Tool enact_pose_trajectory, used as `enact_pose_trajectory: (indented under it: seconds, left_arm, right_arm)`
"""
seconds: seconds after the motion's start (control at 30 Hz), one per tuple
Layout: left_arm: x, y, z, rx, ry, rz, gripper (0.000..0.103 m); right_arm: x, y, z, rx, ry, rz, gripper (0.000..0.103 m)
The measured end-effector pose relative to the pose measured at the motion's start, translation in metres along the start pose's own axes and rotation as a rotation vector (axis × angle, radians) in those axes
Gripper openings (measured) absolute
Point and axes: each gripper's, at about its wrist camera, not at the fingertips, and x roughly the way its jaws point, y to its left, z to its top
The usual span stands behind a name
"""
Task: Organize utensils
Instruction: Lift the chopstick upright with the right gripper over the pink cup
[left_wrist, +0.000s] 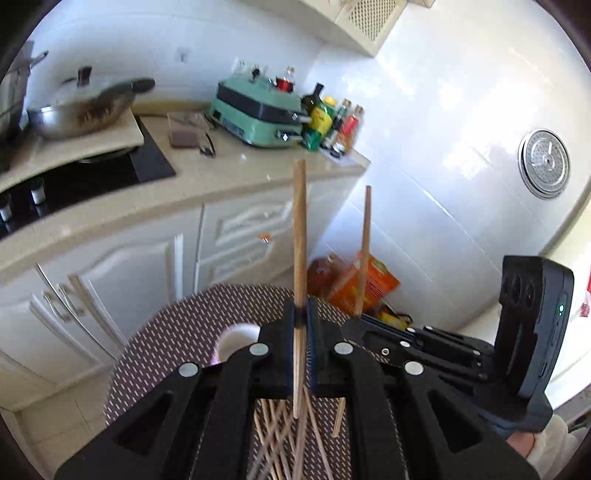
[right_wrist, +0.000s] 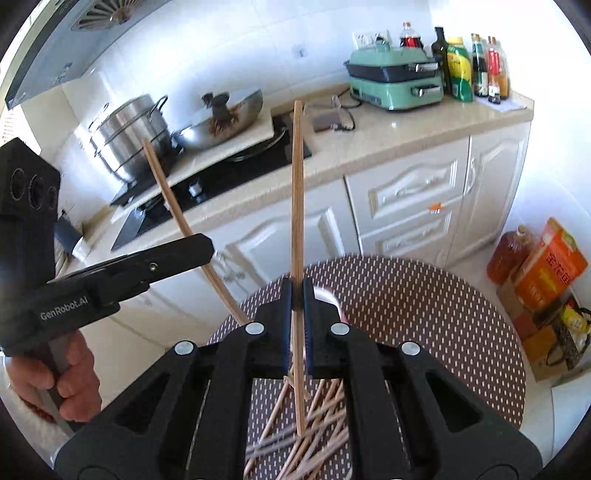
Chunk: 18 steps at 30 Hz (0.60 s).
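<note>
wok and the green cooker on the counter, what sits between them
In the right wrist view, a small clear box with a dark cable sits between the wok and green cooker.

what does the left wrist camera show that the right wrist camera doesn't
Only the left wrist view shows the round metal fitting on the white wall.

Only the right wrist view shows the range hood, the stacked steel steamer pot in full, and the person's hand holding the left gripper.

Both show each gripper shut on one chopstick: the left gripper's chopstick and the right gripper's chopstick. Both also show the loose chopstick pile on the round table, the wok and the green appliance.
</note>
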Motion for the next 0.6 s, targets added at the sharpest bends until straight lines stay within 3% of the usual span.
enact_pose_trajectory:
  seconds: [0.13, 0.5, 0.6]
  left_arm:
    - [0.007, 0.01, 0.016, -0.005, -0.047, 0.03, 0.006]
    - [0.027, 0.03, 0.021, -0.001, -0.117, 0.136, 0.006]
    - [0.026, 0.036, 0.023, -0.031, -0.132, 0.109, 0.006]
  right_arm:
    - [-0.016, -0.006, 0.009, 0.004, -0.048, -0.014, 0.006]
    - [0.027, -0.01, 0.023, -0.027, -0.123, -0.014, 0.006]
    - [0.035, -0.011, 0.022, -0.032, -0.12, -0.015, 0.006]
